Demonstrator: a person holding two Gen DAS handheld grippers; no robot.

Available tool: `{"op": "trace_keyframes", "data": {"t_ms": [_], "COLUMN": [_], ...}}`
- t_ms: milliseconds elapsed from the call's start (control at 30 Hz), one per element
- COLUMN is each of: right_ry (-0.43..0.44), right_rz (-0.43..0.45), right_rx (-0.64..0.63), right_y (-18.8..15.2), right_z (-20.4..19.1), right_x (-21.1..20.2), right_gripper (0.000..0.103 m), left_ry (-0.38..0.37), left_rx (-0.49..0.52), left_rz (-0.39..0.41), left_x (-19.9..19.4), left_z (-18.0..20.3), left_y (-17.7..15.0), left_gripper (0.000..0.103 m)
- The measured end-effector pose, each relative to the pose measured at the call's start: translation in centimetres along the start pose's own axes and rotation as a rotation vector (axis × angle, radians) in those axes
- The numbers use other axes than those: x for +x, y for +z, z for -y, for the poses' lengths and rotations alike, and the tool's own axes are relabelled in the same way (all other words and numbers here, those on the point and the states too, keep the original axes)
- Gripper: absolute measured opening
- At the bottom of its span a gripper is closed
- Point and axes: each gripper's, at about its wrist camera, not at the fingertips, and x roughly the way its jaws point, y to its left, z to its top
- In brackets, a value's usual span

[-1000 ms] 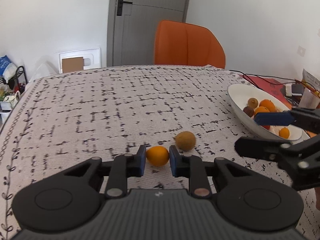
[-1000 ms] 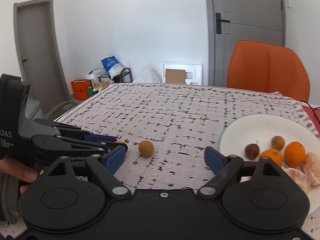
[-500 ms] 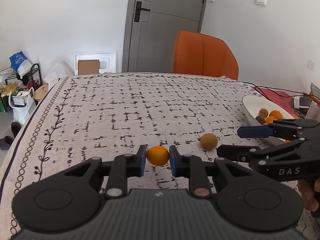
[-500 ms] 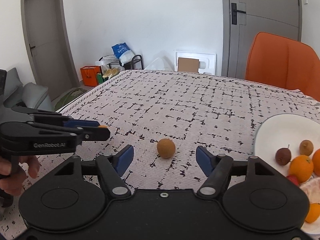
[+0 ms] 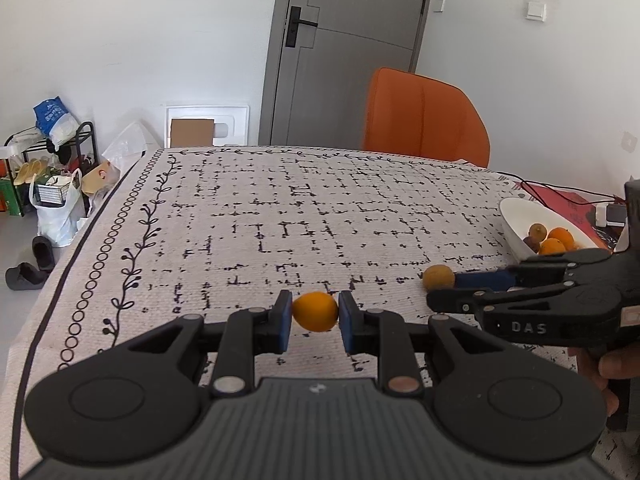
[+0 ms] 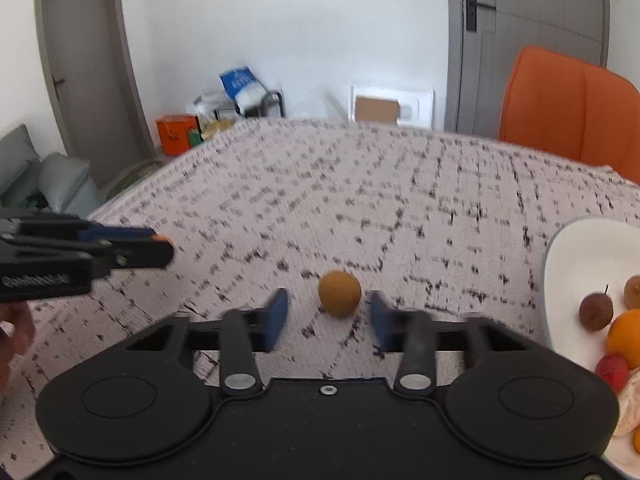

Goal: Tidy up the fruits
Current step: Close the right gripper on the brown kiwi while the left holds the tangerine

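Observation:
My left gripper (image 5: 314, 314) is shut on a small orange fruit (image 5: 315, 311) and holds it just above the patterned tablecloth. My right gripper (image 6: 328, 316) is open, its blue pads on either side of a brown round fruit (image 6: 339, 293) that lies on the cloth; the pads do not touch it. The brown fruit also shows in the left wrist view (image 5: 438, 277) at the right gripper's fingertips. A white bowl (image 6: 560, 264) at the right holds oranges, small brown fruits, a red fruit and peeled segments.
The table carries a tablecloth (image 5: 280, 216) with a black grid pattern. An orange chair (image 5: 424, 116) stands behind the far edge. Cables and a red item (image 5: 560, 196) lie behind the bowl. Bags and a rack (image 5: 56, 152) stand on the floor to the left.
My right gripper has moved left from the bowl to the brown fruit and narrowed around it. My left gripper has lifted and drawn back with the orange fruit held.

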Motion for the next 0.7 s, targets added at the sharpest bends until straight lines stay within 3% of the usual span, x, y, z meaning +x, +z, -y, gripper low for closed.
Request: {"op": "trace_keyframes", "data": {"t_ms": [133, 467, 567, 633, 700], "right_ry": [0.011, 0.018, 0.005, 0.001, -0.001], "right_rz": [0.004, 0.03, 0.031, 0.03, 0.036], "right_rx": [0.001, -0.006, -0.012, -0.015, -0.022], "right_y": [-0.2, -0.1, -0.1, 0.0, 0.1], "right_z": [0.1, 0.4, 0.5, 0.4, 0.2], "right_x": [-0.3, -1.8, -1.8, -1.8, -1.7], "right_gripper": [0.0, 0.0, 0.016, 0.038, 0.044], "left_ry": [0.001, -0.012, -0.016, -0.015, -0.013], "left_rx": [-0.002, 0.009, 0.004, 0.003, 0.001], "left_rz": [0.003, 0.013, 0.013, 0.013, 0.011], "left_x": [-0.2, 0.0, 0.1, 0.1, 0.2], "left_z": [0.0, 1.1, 1.2, 1.1, 0.9], "left_y": [0.0, 0.4, 0.4, 0.4, 0.3], "left_gripper": [0.023, 0.023, 0.023, 0.023, 0.023]}}
